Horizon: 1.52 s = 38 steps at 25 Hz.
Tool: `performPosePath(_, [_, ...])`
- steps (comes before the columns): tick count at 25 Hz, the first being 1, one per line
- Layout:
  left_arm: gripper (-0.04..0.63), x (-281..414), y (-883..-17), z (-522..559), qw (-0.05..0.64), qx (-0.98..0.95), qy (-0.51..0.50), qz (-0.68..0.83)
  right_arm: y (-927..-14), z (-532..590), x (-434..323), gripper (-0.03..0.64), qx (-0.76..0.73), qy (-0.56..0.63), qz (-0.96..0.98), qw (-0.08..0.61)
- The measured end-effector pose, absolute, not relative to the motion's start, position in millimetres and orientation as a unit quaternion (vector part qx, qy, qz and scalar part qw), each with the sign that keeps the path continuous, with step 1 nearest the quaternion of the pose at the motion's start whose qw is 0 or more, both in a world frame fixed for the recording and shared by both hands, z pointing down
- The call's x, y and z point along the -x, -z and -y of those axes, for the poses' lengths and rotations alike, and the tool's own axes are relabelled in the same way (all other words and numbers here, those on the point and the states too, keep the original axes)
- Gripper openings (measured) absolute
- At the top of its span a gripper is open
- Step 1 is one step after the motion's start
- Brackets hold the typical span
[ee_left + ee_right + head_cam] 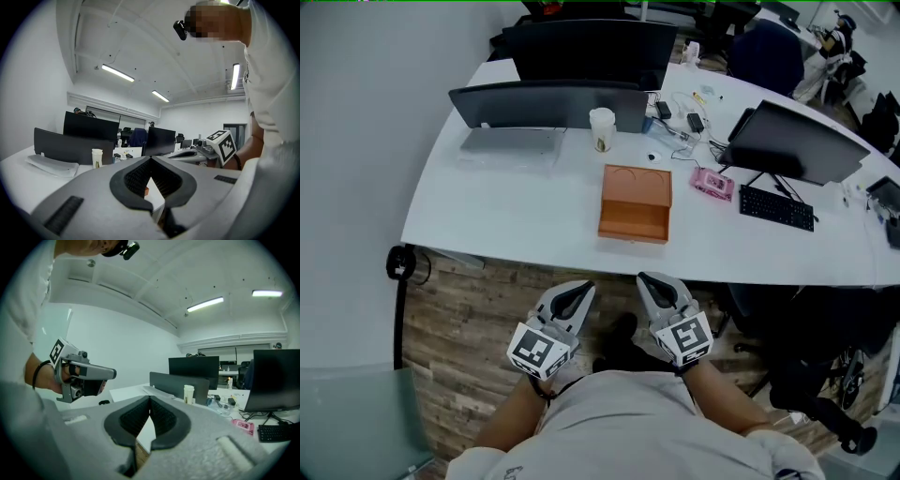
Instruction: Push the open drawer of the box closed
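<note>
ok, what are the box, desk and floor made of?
Box: orange-brown, matte, even colour, likely wood or fibreboard, maybe plastic.
Desk: smooth white top, probably laminate, slight sheen.
Floor: plank pattern with grain and seams, wood or wood-look vinyl; can't tell.

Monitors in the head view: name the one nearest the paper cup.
The wide monitor at front left; the paper cup stands right before it, the other two farther away.

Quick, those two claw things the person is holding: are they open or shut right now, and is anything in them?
Left gripper: closed, holding nothing.
Right gripper: closed, holding nothing.
</note>
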<state>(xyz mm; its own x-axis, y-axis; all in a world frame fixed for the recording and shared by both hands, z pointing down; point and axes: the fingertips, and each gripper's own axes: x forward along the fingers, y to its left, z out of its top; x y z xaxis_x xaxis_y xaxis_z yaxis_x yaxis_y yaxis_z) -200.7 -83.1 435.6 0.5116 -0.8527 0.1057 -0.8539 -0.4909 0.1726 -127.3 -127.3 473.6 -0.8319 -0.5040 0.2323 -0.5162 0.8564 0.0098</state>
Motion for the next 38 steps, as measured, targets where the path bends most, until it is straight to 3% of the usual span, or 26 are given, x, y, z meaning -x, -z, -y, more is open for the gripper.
performPosePath(15, [-0.002,184.7,-458.9,192.1,0.102,-0.896,-0.026,0.431,-497.5,215.7,126.6,0.003,-0.31,-0.045,0.941,0.127])
performPosePath(35, [-0.002,215.2,-520.3,263.0,0.12,-0.94,-0.062,0.314,-577.0,269.5,135.5,0.005,-0.452,-0.105,0.874,0.145])
performPosePath(38, [-0.002,213.7,-532.8,269.6,0.125,-0.941,-0.065,0.308,-591.7,277.0,131.2,0.044,-0.46,-0.115,0.867,0.152])
